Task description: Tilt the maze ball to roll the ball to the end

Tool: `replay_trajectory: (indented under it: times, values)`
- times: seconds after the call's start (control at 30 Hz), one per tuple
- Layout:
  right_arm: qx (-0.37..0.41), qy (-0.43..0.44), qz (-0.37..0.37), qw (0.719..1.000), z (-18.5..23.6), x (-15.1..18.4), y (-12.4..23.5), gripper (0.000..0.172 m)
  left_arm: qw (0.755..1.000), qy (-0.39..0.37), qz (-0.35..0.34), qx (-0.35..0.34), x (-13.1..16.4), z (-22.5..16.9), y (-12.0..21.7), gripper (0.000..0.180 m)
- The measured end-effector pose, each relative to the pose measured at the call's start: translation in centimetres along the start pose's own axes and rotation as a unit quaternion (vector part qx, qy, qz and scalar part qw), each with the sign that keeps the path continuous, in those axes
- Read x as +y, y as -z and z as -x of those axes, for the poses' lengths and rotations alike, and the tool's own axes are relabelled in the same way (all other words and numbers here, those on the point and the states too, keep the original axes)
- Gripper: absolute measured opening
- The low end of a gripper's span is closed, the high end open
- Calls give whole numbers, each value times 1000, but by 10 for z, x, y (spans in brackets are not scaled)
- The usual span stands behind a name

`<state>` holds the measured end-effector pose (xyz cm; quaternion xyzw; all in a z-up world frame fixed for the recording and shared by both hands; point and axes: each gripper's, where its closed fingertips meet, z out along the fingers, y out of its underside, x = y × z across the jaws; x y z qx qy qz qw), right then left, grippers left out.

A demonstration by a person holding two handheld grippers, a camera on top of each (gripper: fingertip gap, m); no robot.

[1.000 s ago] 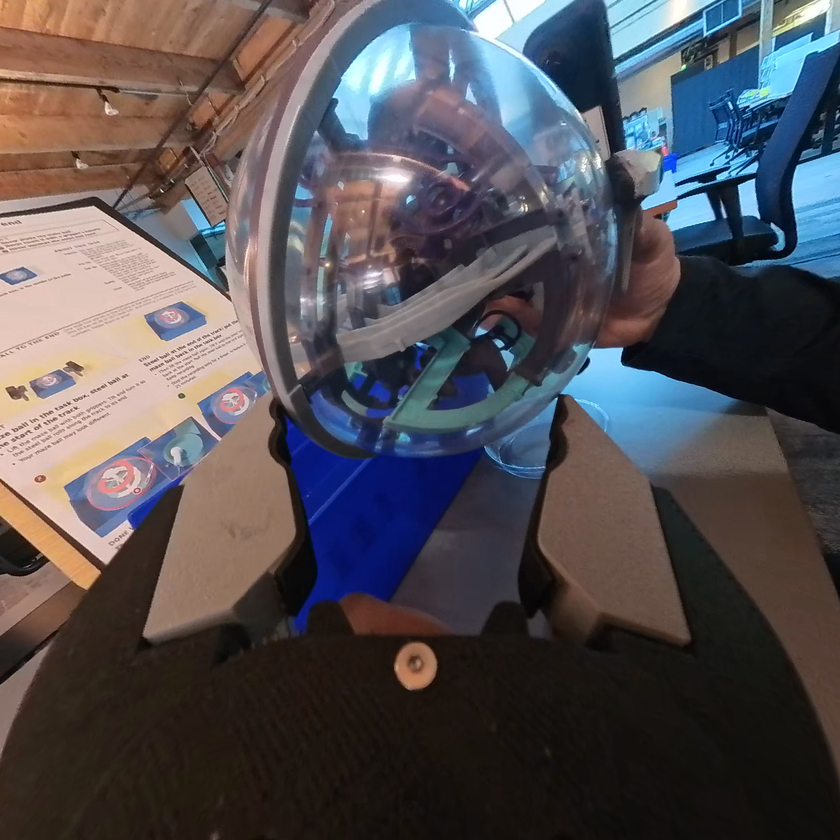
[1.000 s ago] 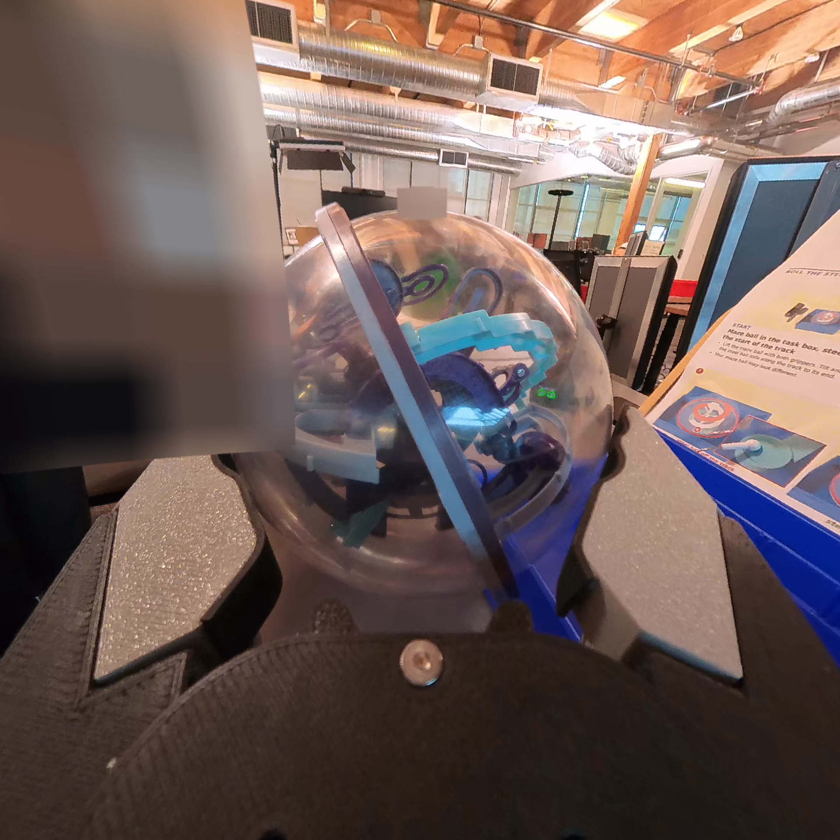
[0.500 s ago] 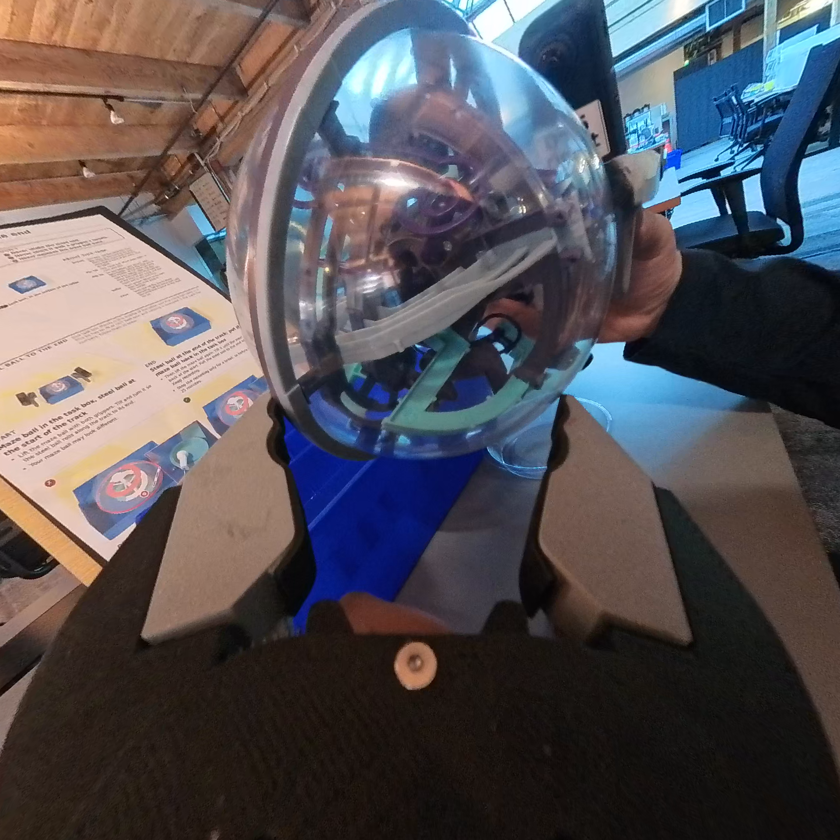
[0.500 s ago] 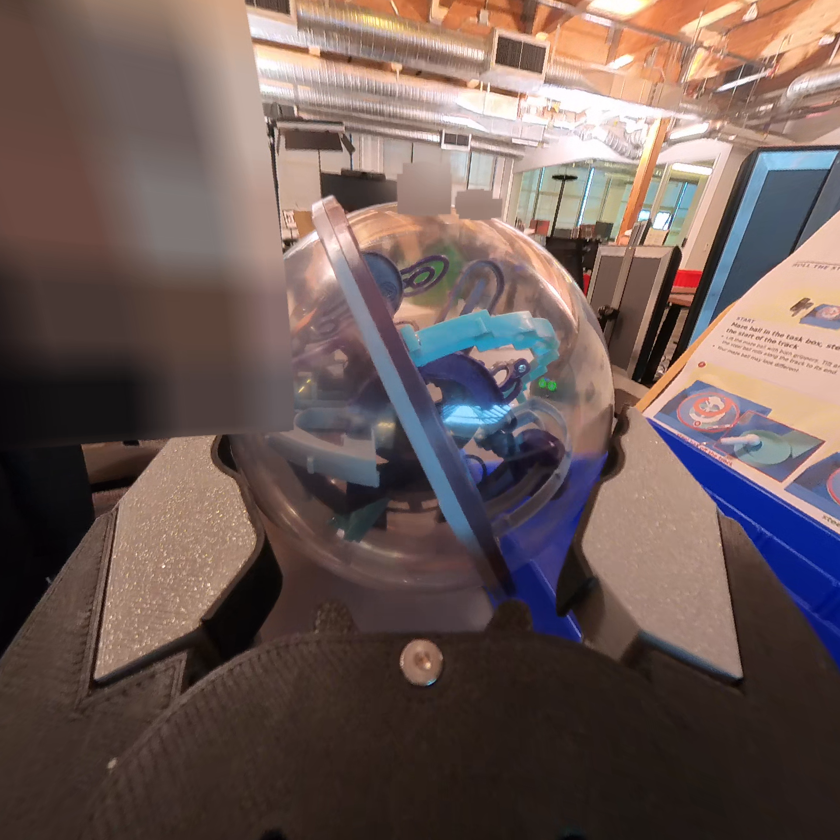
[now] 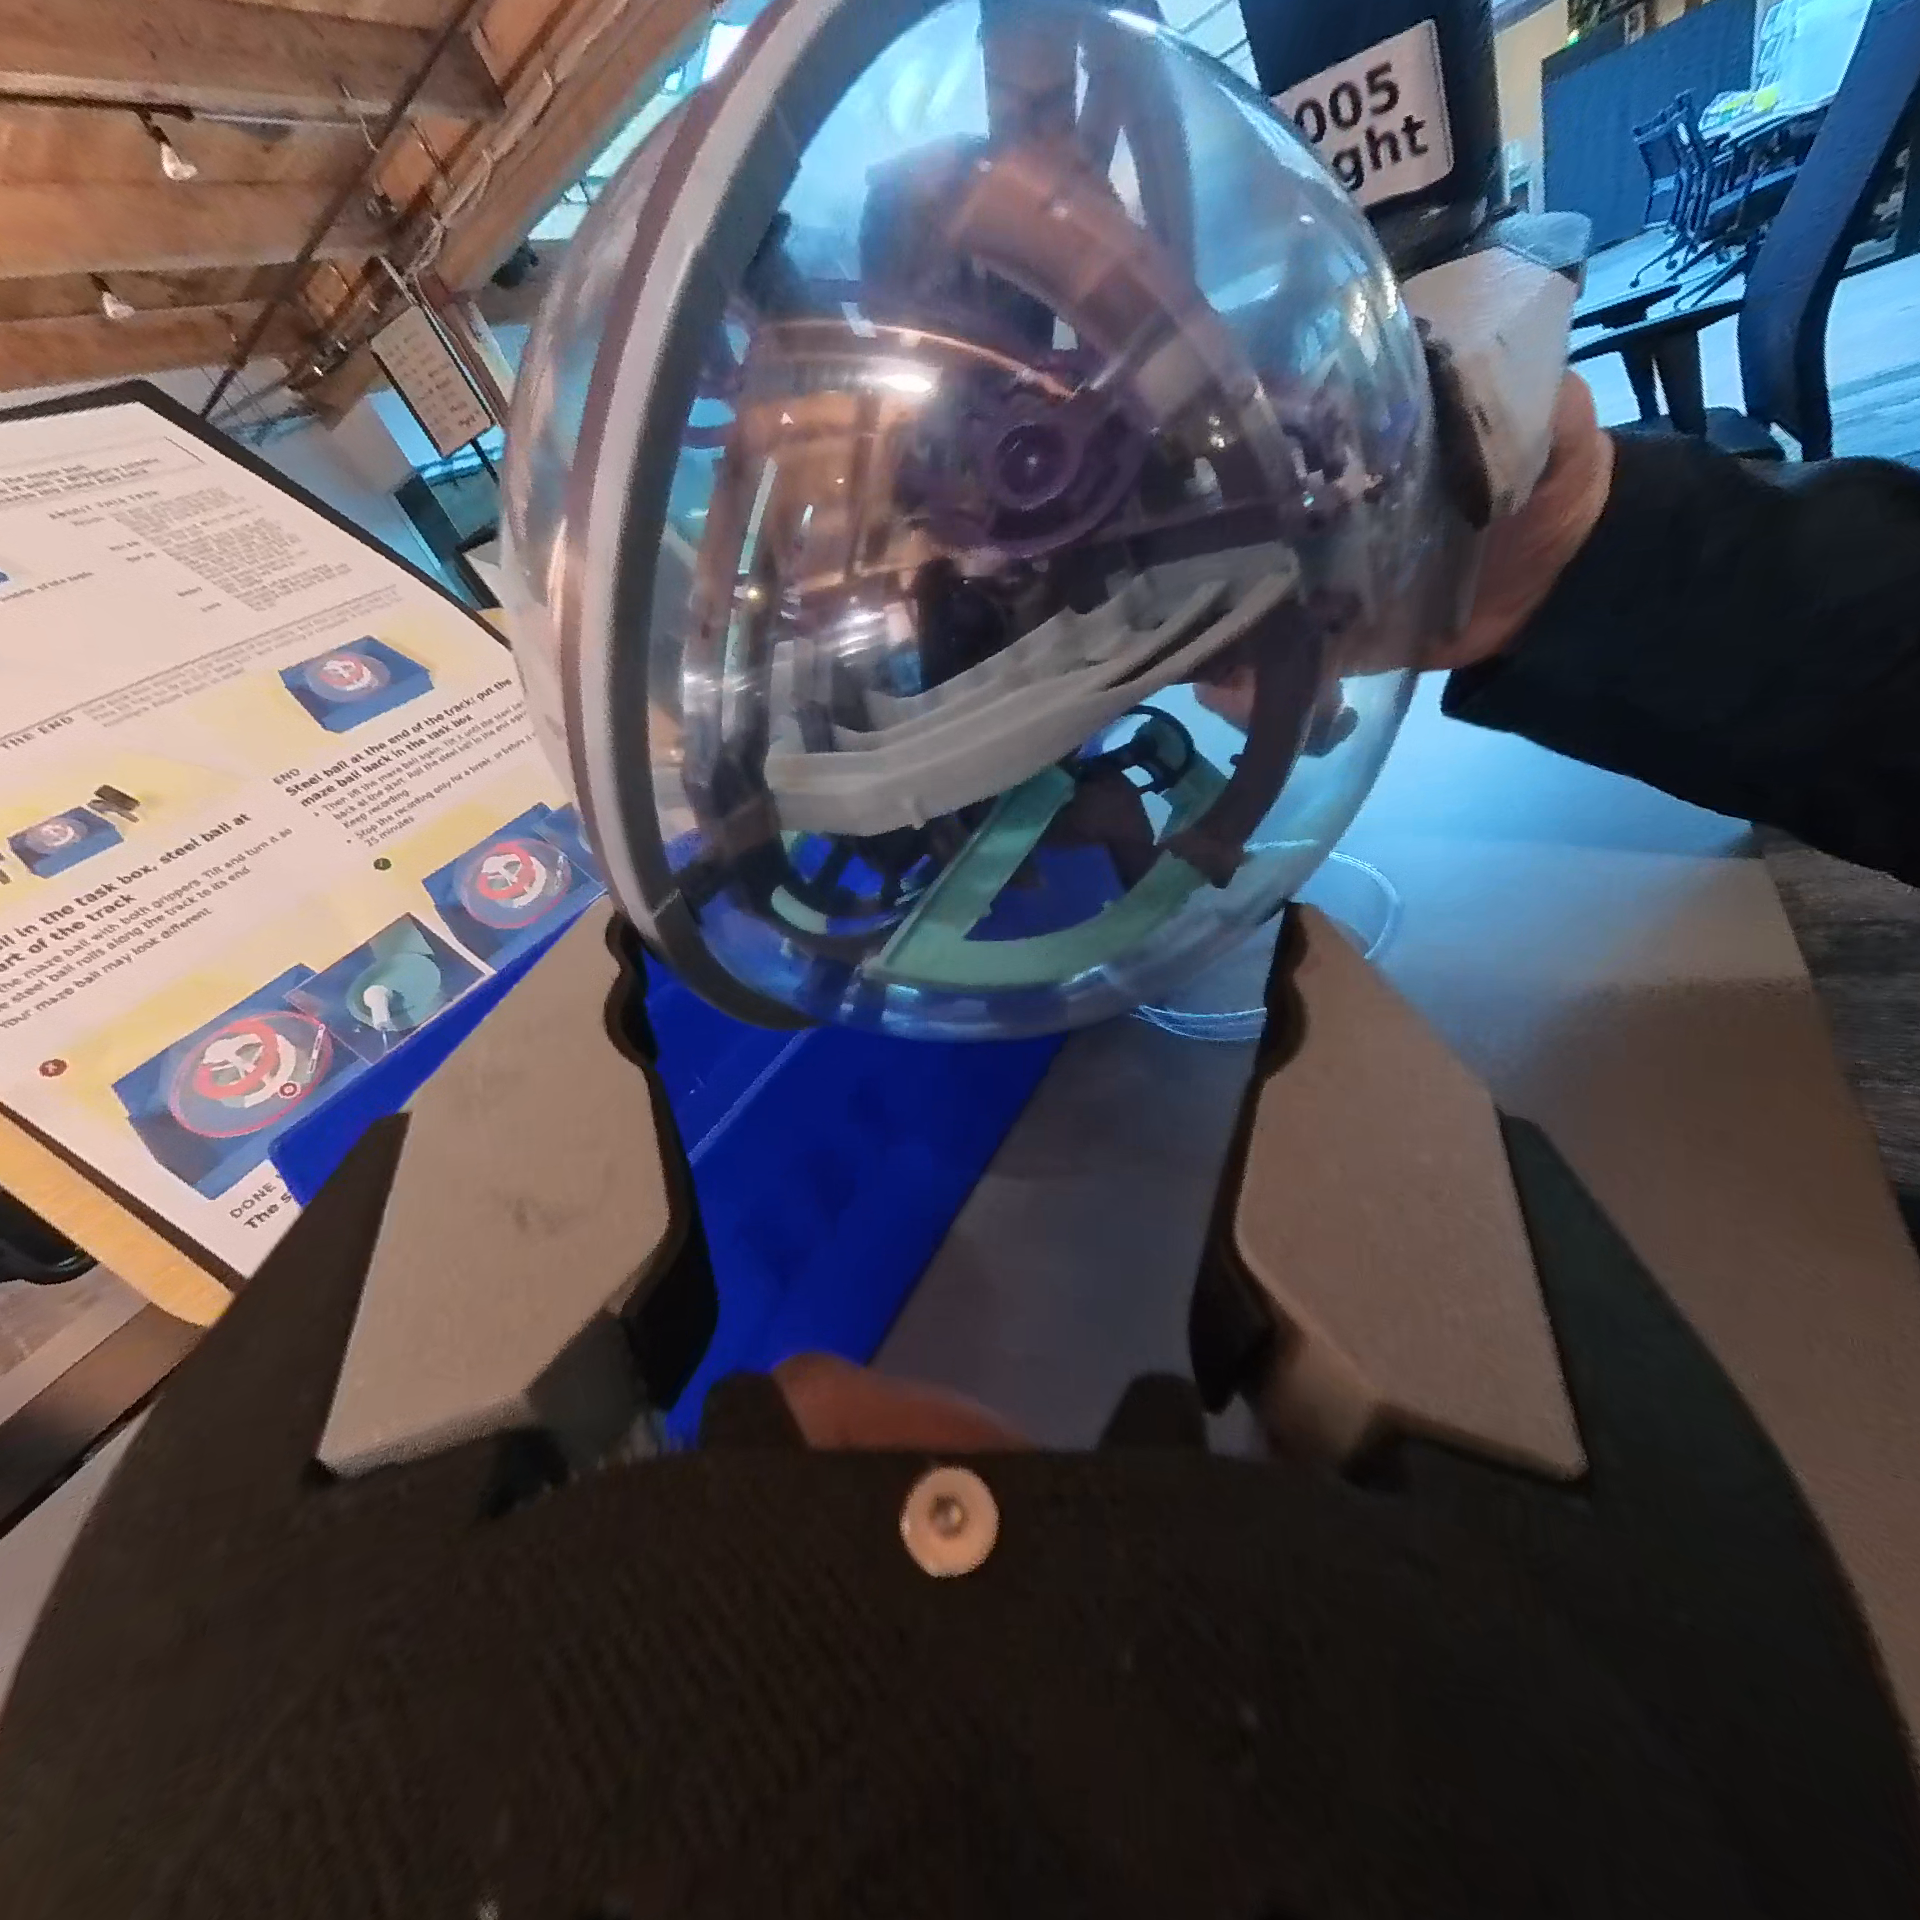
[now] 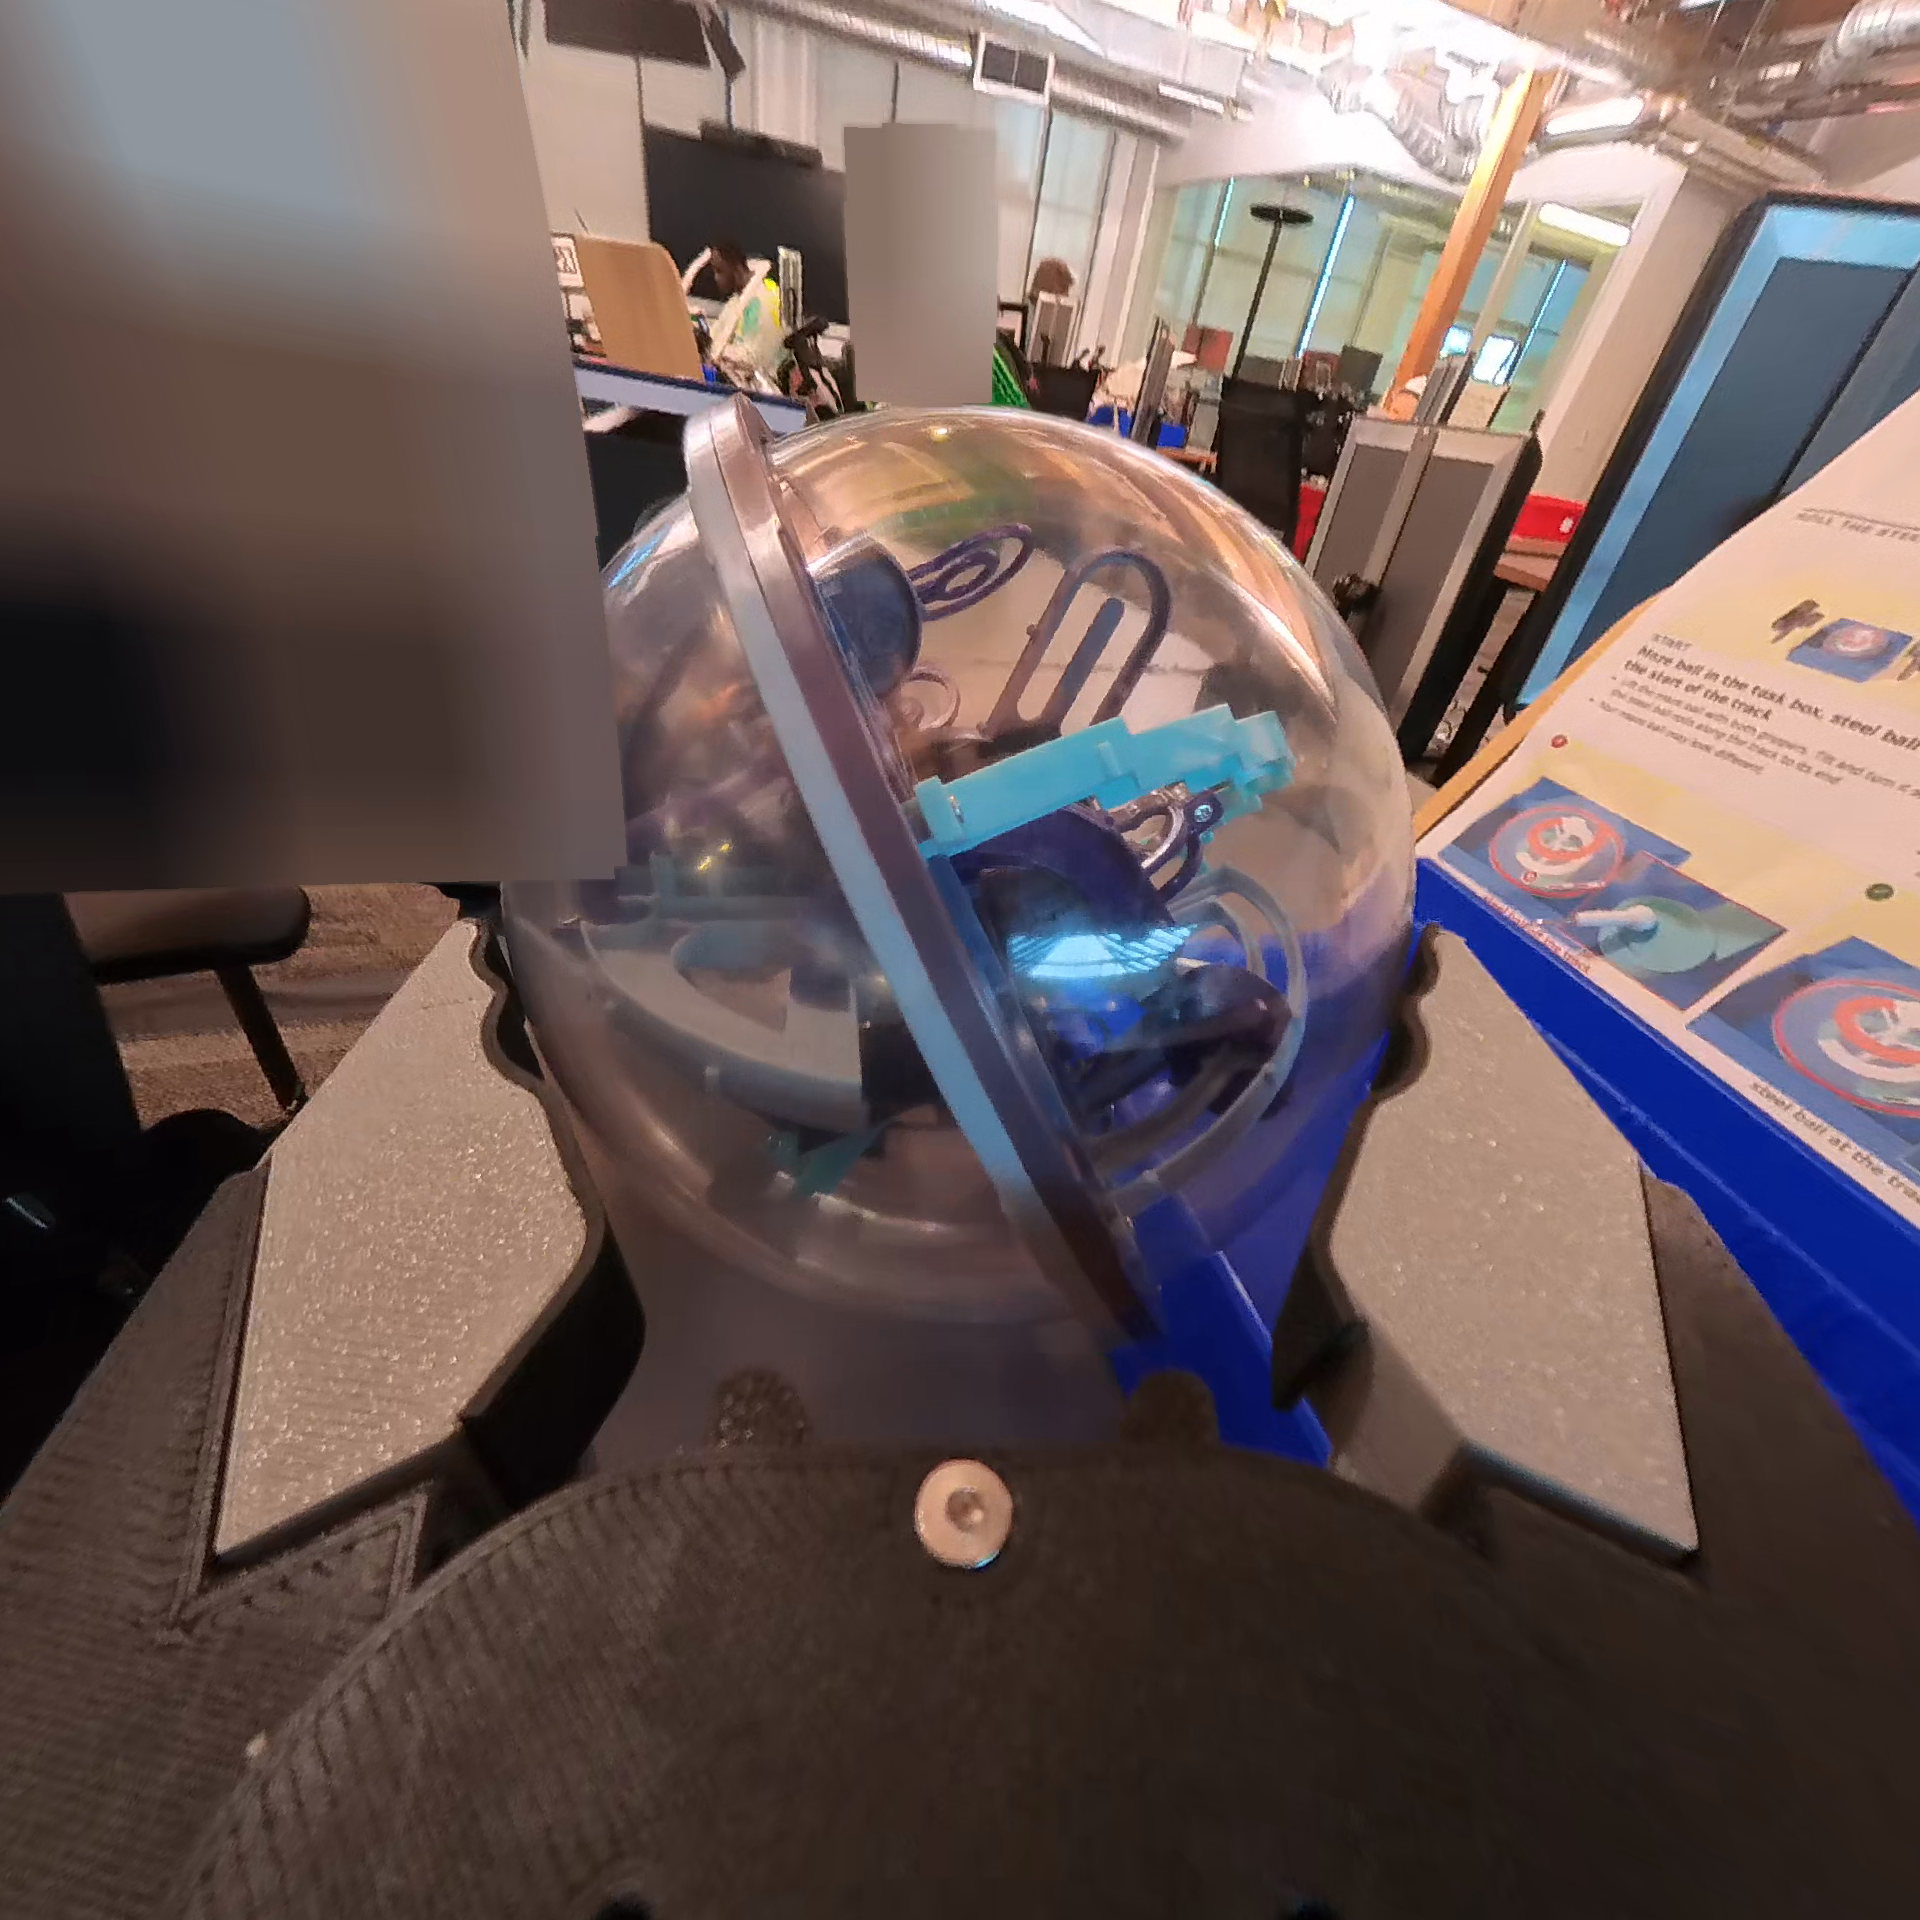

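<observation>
I have tipped the clear maze ball further than a second ago, both tongs still pinching it, steel ball unseen.

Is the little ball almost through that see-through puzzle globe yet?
Done: the clear plastic maze ball is lifted above the blue box. In hand: left gripper and right gripper clamp it, tilted. Left: rolling to the end; I cannot spot the small ball inside.
</observation>
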<state>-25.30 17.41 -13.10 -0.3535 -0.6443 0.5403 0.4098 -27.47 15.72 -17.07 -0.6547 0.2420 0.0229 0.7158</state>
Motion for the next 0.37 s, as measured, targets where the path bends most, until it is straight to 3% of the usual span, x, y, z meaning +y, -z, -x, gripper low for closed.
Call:
replay_trajectory:
  times: [0.03,0.37]
  values:
    - [0,-2,3,1000,0,1,0,157,1000,1,1,1,1,0,0,117]
    - [8,9,-30,999,0,-9,-3,158,1000,10,-14,2,-2,4,2,117]
